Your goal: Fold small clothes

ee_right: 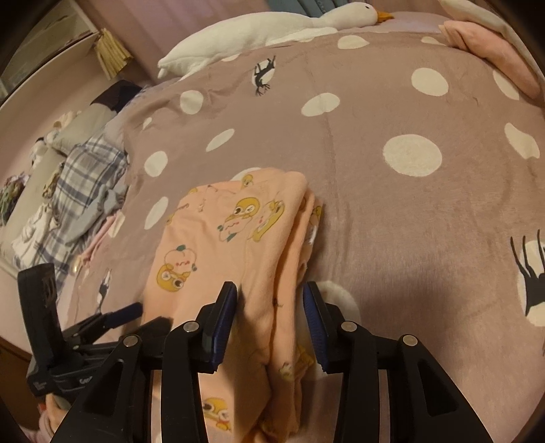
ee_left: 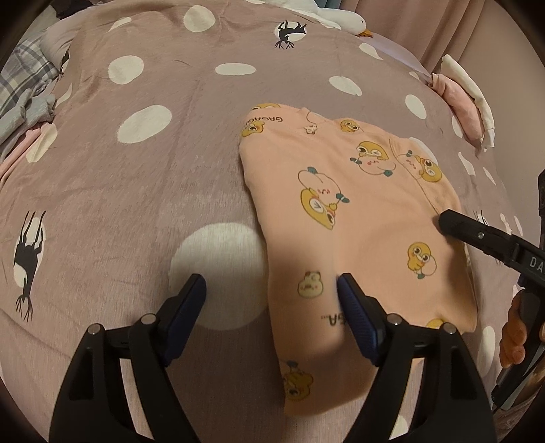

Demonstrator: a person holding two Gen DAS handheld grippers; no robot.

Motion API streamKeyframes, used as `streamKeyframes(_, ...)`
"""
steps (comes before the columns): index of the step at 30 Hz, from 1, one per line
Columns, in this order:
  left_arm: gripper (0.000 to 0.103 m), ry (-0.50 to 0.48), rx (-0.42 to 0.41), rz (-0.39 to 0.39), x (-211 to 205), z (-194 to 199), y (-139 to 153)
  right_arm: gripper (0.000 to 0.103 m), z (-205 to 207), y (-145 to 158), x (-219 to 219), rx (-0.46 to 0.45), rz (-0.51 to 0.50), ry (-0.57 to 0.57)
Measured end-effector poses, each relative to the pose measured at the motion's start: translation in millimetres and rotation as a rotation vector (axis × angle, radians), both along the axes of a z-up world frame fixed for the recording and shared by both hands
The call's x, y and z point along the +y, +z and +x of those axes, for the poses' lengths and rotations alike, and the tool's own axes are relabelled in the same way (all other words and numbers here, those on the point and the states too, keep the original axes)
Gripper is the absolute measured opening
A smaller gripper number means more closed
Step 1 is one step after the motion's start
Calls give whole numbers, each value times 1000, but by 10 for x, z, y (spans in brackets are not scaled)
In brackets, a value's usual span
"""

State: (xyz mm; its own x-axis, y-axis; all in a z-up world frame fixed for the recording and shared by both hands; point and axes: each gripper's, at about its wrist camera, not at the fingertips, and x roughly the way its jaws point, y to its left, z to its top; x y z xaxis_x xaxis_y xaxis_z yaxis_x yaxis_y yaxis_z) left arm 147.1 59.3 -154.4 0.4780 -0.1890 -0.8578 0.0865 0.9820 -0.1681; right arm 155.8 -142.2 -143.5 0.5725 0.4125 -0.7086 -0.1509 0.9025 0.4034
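Folded pink garment (ee_left: 357,218) lies on the dotted blanket (ee_left: 136,191). Left gripper (ee_left: 272,296) stands spread wide at its six-o'clock edge, gripping nothing. Right gripper (ee_right: 269,306) straddles the three-o'clock edge, half-spread, fingers (ee_right: 224,306) not pinching.

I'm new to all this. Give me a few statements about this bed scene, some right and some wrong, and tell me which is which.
1. The pink garment with duck prints lies on a dotted bedspread. True.
2. The left tool is clamped shut on the garment. False: it is open, one finger over bare bedspread.
3. A white goose toy lies at the far edge of the bed. True.
4. The right tool is over the plaid cloth. False: its fingers straddle the pink garment's layered edge.
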Motion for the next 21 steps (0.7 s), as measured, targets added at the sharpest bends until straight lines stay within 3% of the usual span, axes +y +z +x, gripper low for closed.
streamKeyframes(9, 81, -8, -9, 28, -37, -168, -9, 40, -131, -47, 115, -4, -81, 58)
streamKeyframes(21, 80, -6, -1, 46, -55, -308, -30, 40, -266, -75, 136, 3, -104, 59)
